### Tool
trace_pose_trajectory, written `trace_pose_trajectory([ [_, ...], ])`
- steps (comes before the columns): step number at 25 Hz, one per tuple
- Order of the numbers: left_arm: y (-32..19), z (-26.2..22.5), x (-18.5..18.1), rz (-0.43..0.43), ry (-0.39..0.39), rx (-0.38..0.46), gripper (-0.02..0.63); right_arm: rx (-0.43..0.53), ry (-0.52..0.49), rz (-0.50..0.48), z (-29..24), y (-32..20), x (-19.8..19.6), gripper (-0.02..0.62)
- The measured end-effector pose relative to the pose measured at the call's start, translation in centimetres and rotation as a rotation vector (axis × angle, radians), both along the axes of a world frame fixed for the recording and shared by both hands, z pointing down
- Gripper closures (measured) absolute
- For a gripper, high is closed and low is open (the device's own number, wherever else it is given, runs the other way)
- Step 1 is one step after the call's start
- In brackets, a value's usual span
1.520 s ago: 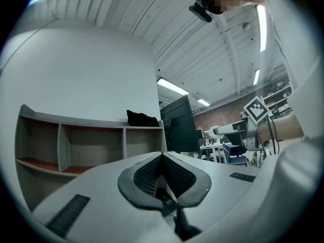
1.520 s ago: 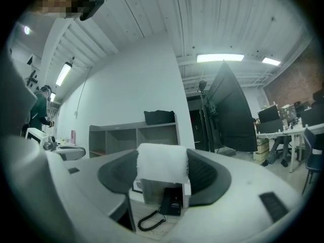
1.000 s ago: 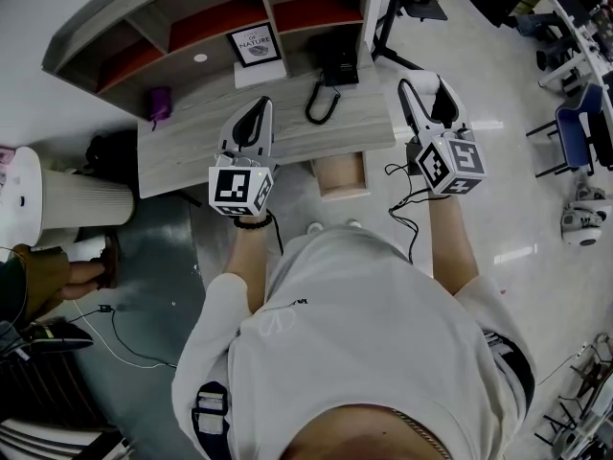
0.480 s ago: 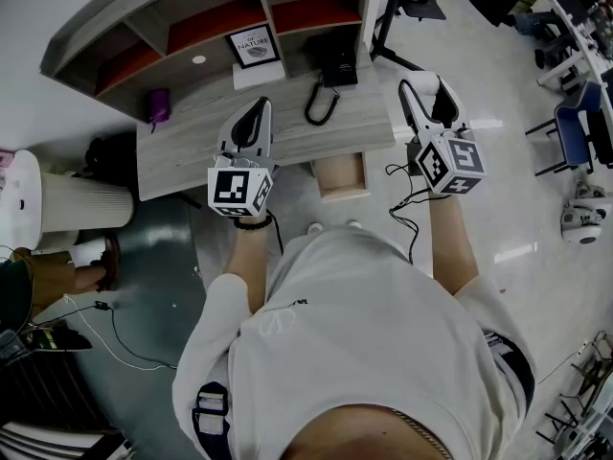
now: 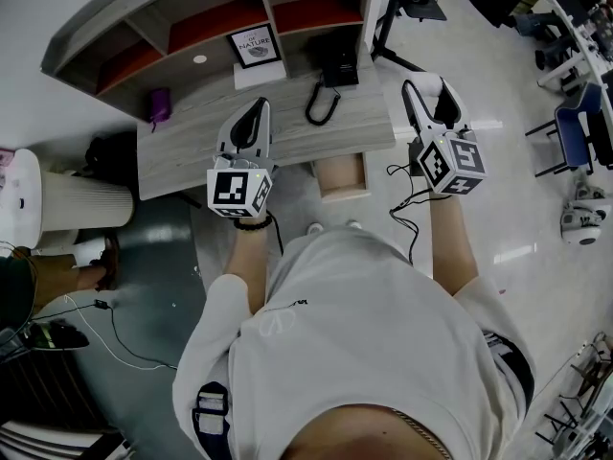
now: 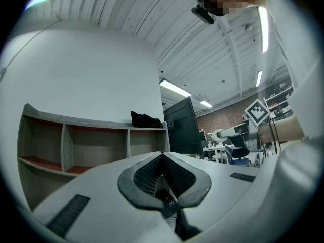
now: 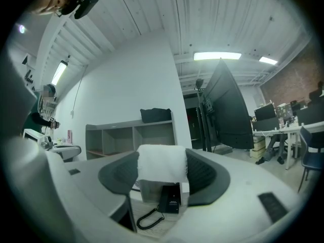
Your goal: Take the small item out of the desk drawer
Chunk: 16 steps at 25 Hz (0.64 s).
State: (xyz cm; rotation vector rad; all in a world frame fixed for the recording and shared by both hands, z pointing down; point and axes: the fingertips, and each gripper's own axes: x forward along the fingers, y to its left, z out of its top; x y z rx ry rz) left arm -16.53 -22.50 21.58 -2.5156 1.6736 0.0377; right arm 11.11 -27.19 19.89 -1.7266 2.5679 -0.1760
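White and soft-looking, the small item sits pinched in the right claw, held clear of the open drawer — which lies lower, between both claws. Clenched on nothing, the left claw hovers over the bench, probably just keeping out of the way.

Grey wood-grain desk, framed sign, black corded phone, purple object on top

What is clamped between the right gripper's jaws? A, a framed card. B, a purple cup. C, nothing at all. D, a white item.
D: the right gripper view shows the right gripper with its jaws closed on a white item that spans the gap from pad to pad.
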Motion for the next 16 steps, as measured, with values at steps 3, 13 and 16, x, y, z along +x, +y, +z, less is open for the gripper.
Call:
trace_pose_trajectory([
  [3,0.02,0.04,0.04,0.002,0.001,0.0,0.606,-0.005,0.002,0.004,0.18,-0.01,0.07,0.325],
  [13,0.16,-0.18,0.21,0.009,-0.001,-0.003,0.606,-0.01,0.004,0.016,0.12,0.13,0.26,0.325],
  [16,0.28,-0.02,0.15,0.01,0.002,-0.005,0.606,-0.012,0.002,0.022,0.26,0.23,0.35,0.325],
])
